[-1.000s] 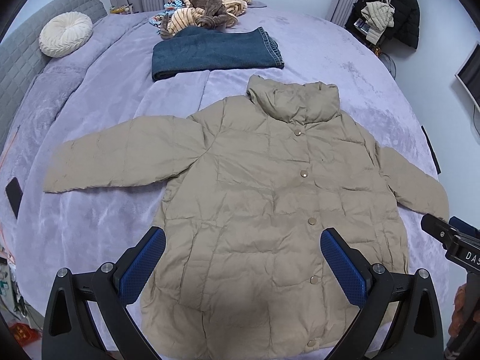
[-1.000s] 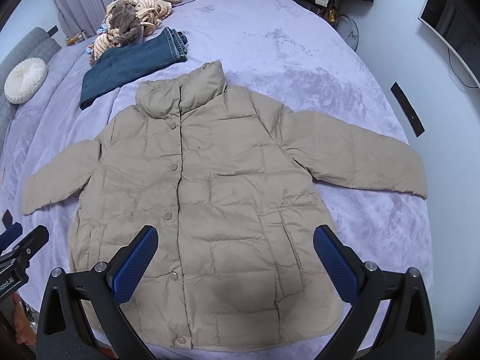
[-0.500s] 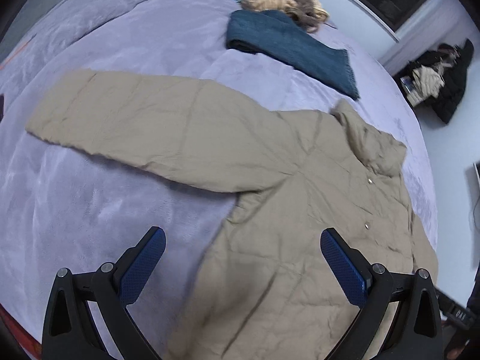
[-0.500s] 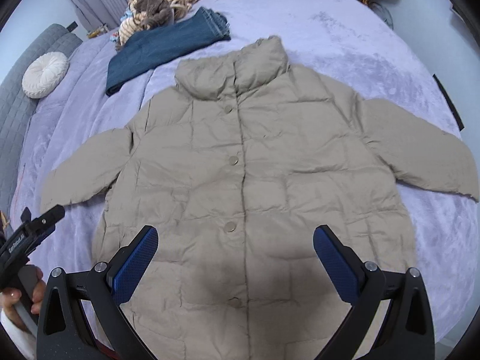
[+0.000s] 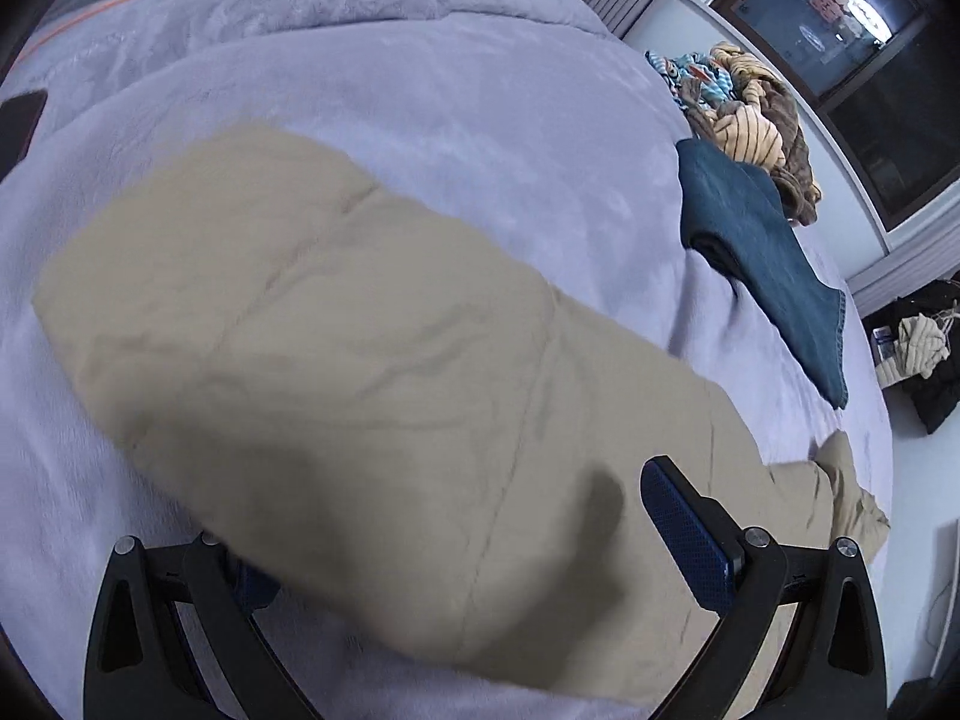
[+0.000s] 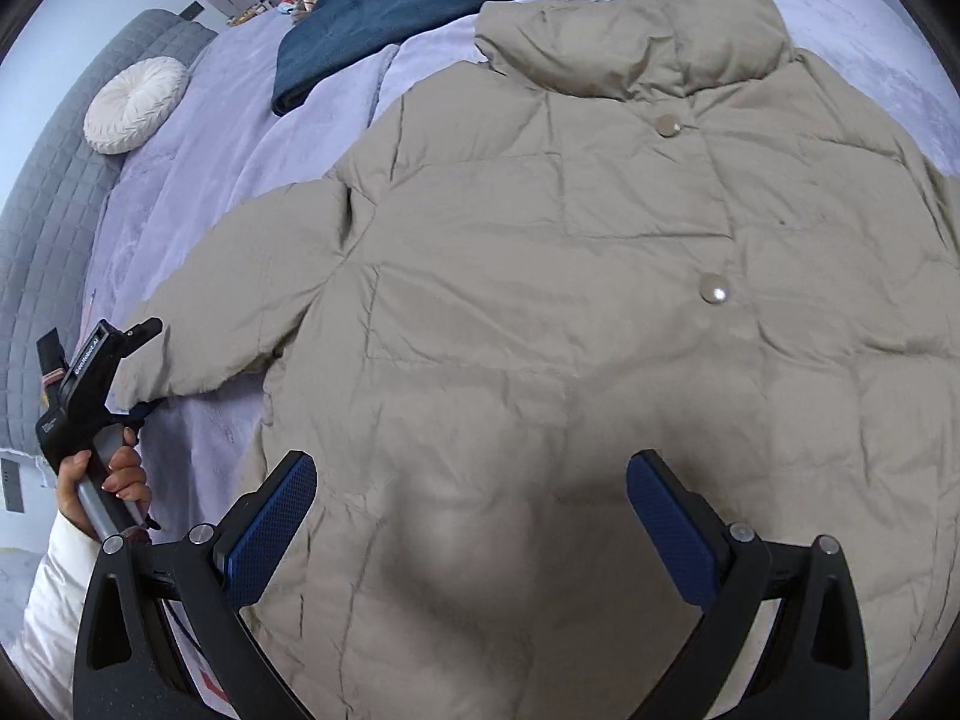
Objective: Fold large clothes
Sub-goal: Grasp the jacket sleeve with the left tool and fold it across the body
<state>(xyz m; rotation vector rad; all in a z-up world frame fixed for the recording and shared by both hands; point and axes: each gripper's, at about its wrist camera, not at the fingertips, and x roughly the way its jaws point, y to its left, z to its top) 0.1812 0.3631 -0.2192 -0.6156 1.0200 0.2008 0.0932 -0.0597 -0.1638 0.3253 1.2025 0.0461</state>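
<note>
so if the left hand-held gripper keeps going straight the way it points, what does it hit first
Most likely the jacket sleeve: the left hand-held gripper is open and the sleeve lies right between its fingers. Depth is blurred, so contact may be near already.

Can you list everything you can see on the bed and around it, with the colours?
jacket: one, beige, spread flat on the bed, buttoned, collar away from the grippers
sleeve: one, beige, lying out to the jacket's side, between the left gripper's fingers
bed cover: one, lilac, under everything
jeans: one, dark blue, folded, beyond the collar
clothes pile: one heap, striped tan and brown, past the jeans
cushion: one, round, cream, by the grey headboard
dark clothes: a heap, black and cream, off the bed
left gripper: black with blue pads, open, around the sleeve
right gripper: black with blue pads, open, over the jacket's front
hand: one, white sleeve, holding the left gripper's handle
</note>
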